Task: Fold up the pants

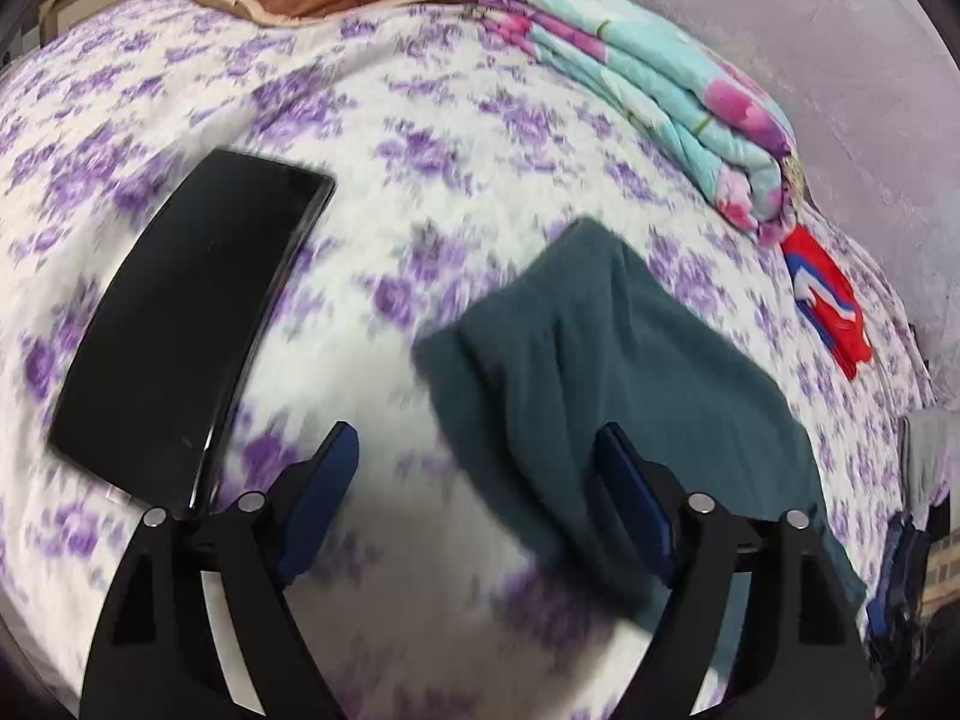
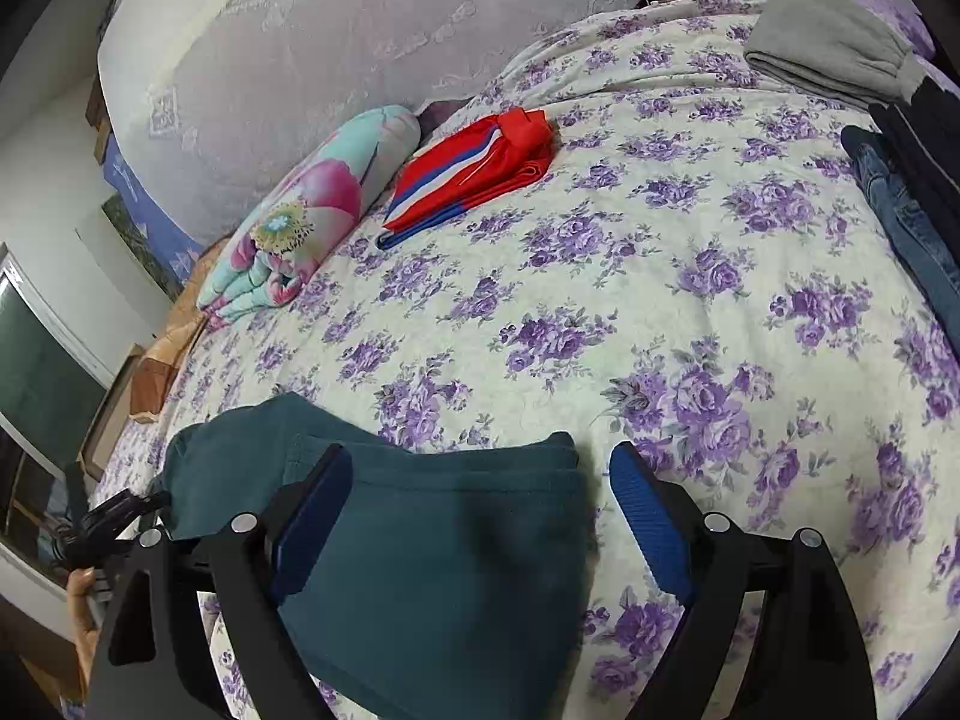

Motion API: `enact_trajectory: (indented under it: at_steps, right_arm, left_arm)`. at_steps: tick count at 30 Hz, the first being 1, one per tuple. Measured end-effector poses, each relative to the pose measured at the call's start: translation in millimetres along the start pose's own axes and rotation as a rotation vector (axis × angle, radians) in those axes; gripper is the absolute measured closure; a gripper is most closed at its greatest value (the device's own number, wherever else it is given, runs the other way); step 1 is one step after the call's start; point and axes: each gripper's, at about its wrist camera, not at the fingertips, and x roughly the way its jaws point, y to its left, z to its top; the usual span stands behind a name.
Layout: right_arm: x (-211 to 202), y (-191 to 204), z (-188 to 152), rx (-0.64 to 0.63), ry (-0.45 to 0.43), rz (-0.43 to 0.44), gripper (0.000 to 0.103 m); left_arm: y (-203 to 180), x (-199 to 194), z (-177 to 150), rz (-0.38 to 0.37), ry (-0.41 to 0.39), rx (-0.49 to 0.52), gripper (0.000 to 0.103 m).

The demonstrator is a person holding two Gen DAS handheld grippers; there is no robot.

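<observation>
Dark teal pants (image 1: 630, 372) lie folded on the purple-flowered bedspread (image 1: 420, 120). My left gripper (image 1: 477, 450) is open and empty, with its right finger over the pants' left edge. In the right wrist view the same pants (image 2: 432, 546) lie under my open, empty right gripper (image 2: 480, 474). Its left finger is above the cloth and its right finger is just past the pants' right edge, above the bedspread (image 2: 660, 300).
A black phone (image 1: 192, 312) lies left of the pants. A folded floral quilt (image 1: 660, 96) and red striped garment (image 1: 828, 300) lie along the wall side. Grey folded pants (image 2: 834, 42) and jeans (image 2: 906, 210) lie at the far right.
</observation>
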Motion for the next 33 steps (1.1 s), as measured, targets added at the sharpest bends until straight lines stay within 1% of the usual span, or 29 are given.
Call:
enact_trajectory:
  at_steps: [2, 4, 5, 6, 7, 8, 9, 10, 11, 14, 16, 17, 18, 19, 20, 21, 22, 23, 24, 26, 27, 28, 29, 30, 32, 33]
  right_arm:
    - [1, -1, -2, -0.005, -0.003, 0.019, 0.015]
    - [3, -3, -2, -0.008, -0.004, 0.030, 0.015]
    - [3, -4, -3, -0.007, -0.004, 0.036, 0.015]
    - [3, -7, -3, -0.003, -0.004, 0.043, 0.015]
    - [3, -9, -4, 0.002, -0.004, 0.046, 0.015]
    - [1, -11, -4, 0.007, -0.005, 0.048, 0.015]
    - [-1, -12, -4, 0.008, -0.010, 0.052, 0.015]
    - [-4, -13, -4, 0.007, -0.020, 0.056, 0.015]
    - [-8, -14, -3, 0.006, -0.032, 0.056, 0.015]
    - [-16, -18, -1, 0.028, -0.055, 0.065, 0.015]
    - [-23, -22, 0, 0.045, -0.070, 0.081, 0.015]
    - [-26, -23, 0, 0.048, -0.077, 0.082, 0.015]
    - [-27, -24, 0, 0.050, -0.082, 0.080, 0.015]
    - [-29, -24, 0, 0.051, -0.088, 0.079, 0.015]
    - [-29, -25, 0, 0.053, -0.088, 0.079, 0.015]
    - [-29, -26, 0, 0.055, -0.086, 0.079, 0.015]
    - [-27, -27, 0, 0.059, -0.078, 0.082, 0.015]
    - [-24, -27, -1, 0.064, -0.066, 0.085, 0.015]
    - [-23, -28, -1, 0.067, -0.058, 0.088, 0.015]
    - [-19, -26, -3, 0.065, -0.037, 0.097, 0.015]
    - [-19, -24, -3, 0.058, -0.035, 0.100, 0.015]
    - [-19, -19, -4, 0.037, -0.040, 0.107, 0.015]
    - [-20, -15, -5, 0.020, -0.042, 0.112, 0.015]
    - [-20, -12, -6, 0.007, -0.042, 0.116, 0.015]
    - [-16, -5, -9, -0.008, -0.022, 0.128, 0.015]
    - [-14, -2, -10, -0.007, -0.008, 0.138, 0.015]
  left_arm:
    - [-9, 7, 5, 0.006, 0.010, 0.039, 0.029]
    - [-19, 13, 10, 0.032, 0.022, 0.064, 0.037]
    - [-22, 15, 13, 0.052, 0.023, 0.070, 0.052]
    - [-26, 15, 15, 0.051, 0.029, 0.067, 0.080]
    - [-27, 14, 14, -0.006, 0.047, 0.060, 0.092]
    - [-32, 11, 13, -0.025, 0.051, 0.056, 0.091]
    - [-42, 3, 11, 0.003, 0.019, 0.083, 0.092]
    - [-61, -11, 4, 0.025, -0.033, 0.161, 0.092]
    - [-78, -23, -3, 0.005, -0.061, 0.226, 0.092]
    - [-137, -58, -30, -0.128, -0.094, 0.399, 0.091]
    - [-177, -74, -55, -0.211, -0.105, 0.517, 0.090]
    - [-194, -76, -68, -0.253, -0.088, 0.564, 0.090]
    - [-209, -74, -81, -0.290, -0.059, 0.604, 0.089]
    - [-226, -67, -100, -0.334, -0.007, 0.648, 0.088]
    - [-239, -58, -113, -0.358, 0.039, 0.676, 0.086]
    - [-253, -40, -131, -0.374, 0.111, 0.714, 0.074]
    - [-260, -29, -143, -0.368, 0.152, 0.732, 0.064]
    - [-267, -12, -156, -0.347, 0.196, 0.746, 0.043]
    - [-271, 0, -165, -0.326, 0.221, 0.759, 0.034]
    - [-271, 1, -173, -0.325, 0.182, 0.790, 0.032]
    - [-269, -4, -172, -0.351, 0.163, 0.805, 0.030]
    - [-265, -10, -171, -0.370, 0.163, 0.801, 0.027]
    - [-260, -16, -165, -0.383, 0.164, 0.784, 0.022]
    - [-253, -23, -156, -0.391, 0.152, 0.758, 0.018]
    - [-245, -33, -140, -0.398, 0.114, 0.725, 0.016]
    - [-235, -42, -131, -0.401, 0.080, 0.705, 0.015]
